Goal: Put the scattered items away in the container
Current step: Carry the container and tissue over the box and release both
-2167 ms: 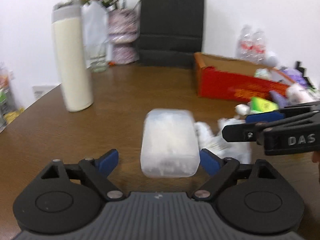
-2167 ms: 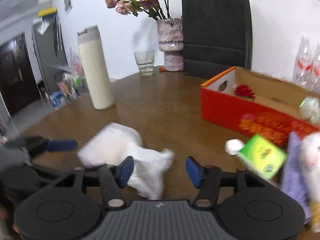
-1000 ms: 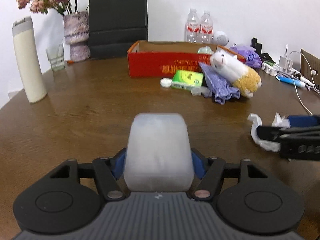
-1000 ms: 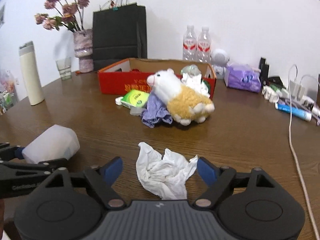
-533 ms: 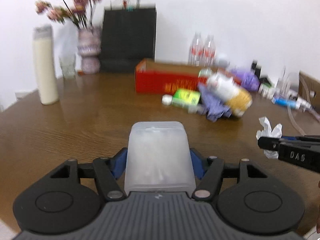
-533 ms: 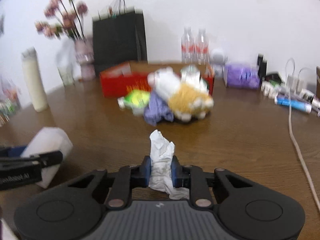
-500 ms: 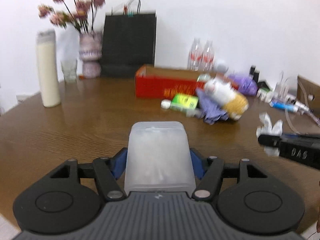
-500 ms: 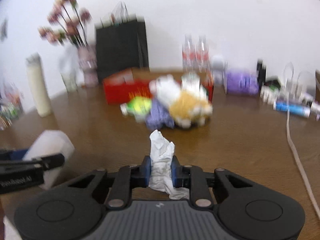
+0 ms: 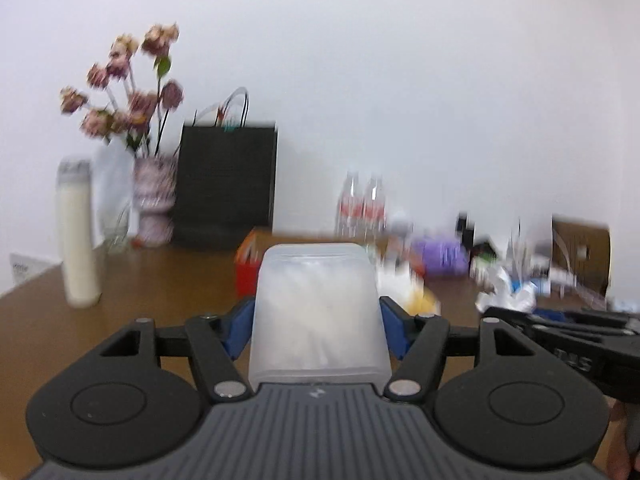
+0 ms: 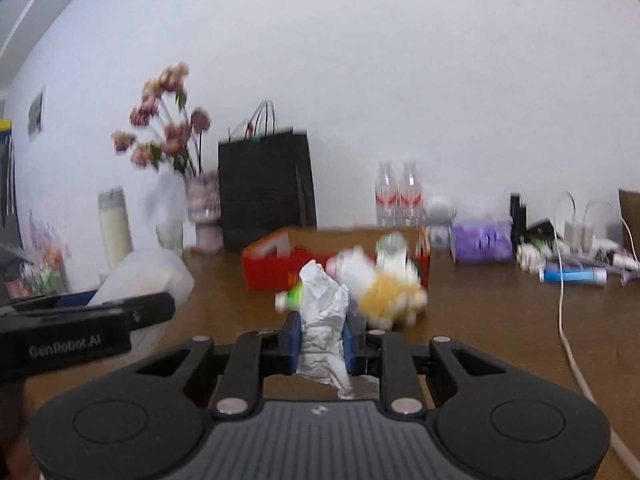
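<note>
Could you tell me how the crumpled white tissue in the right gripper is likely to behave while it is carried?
The crumpled tissue looks soft and floppy: it is squeezed narrow between the right gripper fingers, and a loose end hangs below them. It is probably very light. It may slip or tear rather than break.

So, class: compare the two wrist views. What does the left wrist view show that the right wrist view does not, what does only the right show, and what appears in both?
Only the left wrist view shows the left tongs closed on the translucent plastic box, seen end-on.

Only the right wrist view shows the right tongs pinching the crumpled tissue, plus the white cable and blue tube.

Both show the red cardboard box, black paper bag, flower vase, cream bottle, water bottles and wooden table.
</note>
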Available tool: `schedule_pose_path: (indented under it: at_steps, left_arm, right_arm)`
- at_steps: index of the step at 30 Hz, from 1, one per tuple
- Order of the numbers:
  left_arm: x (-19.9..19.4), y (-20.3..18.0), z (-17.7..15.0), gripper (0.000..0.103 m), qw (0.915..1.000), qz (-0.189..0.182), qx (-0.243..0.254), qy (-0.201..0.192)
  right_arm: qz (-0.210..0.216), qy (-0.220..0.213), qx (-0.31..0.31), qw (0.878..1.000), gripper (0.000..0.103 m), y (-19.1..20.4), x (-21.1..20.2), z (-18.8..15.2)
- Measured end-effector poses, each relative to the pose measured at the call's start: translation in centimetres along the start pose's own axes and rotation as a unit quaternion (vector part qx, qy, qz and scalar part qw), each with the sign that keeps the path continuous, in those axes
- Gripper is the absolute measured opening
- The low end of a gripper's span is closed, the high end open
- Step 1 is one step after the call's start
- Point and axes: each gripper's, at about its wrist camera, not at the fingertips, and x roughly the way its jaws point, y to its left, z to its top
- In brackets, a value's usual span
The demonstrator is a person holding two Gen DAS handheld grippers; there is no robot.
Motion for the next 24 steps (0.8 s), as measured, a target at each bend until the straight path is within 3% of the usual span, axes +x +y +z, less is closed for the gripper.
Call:
schedule_pose_path:
  at_steps: [3,6,10,13,15,19,21,24]
  left_arm:
    - [4.7,1.1,5.5,0.067,0.9996,-0.026,-0.002,0.009]
    - [11.4,2.2,10.5,0.067,0.997,-0.057,-0.004,0.052]
    - [23.0,3.4,14.6,0.067,0.988,-0.062,-0.02,0.14]
    - [31.5,2.8,15.2,0.067,0.9806,-0.043,-0.025,0.19]
    - [36.6,3.4,14.3,0.066,0.9757,-0.019,-0.046,0.214]
    - [44.5,6.3,10.9,0.066,0.9481,-0.006,-0.123,0.293]
    - [46.8,6.5,9.6,0.066,0.9455,0.0,-0.111,0.306]
    - [49.1,5.2,8.2,0.066,0.9499,0.01,-0.055,0.308]
  right_arm:
    - [0.013,-0.016,0.01,1.0,0.021,-1.7,2.5,5.4]
    - [0.018,-0.006,0.0,1.0,0.024,-3.1,7.3,11.4]
    - [0.038,0.059,0.023,0.997,0.024,-5.8,17.2,18.4]
    - [0.046,0.128,0.051,0.989,0.022,-7.7,25.4,21.2]
    - [0.044,0.168,0.071,0.982,0.021,-8.8,31.2,21.4]
    - [0.05,0.256,0.117,0.958,0.02,-10.4,41.5,18.0]
    - [0.049,0.292,0.121,0.947,0.02,-10.4,44.8,15.4]
    - [0.032,0.324,0.078,0.942,0.02,-9.6,48.1,12.3]
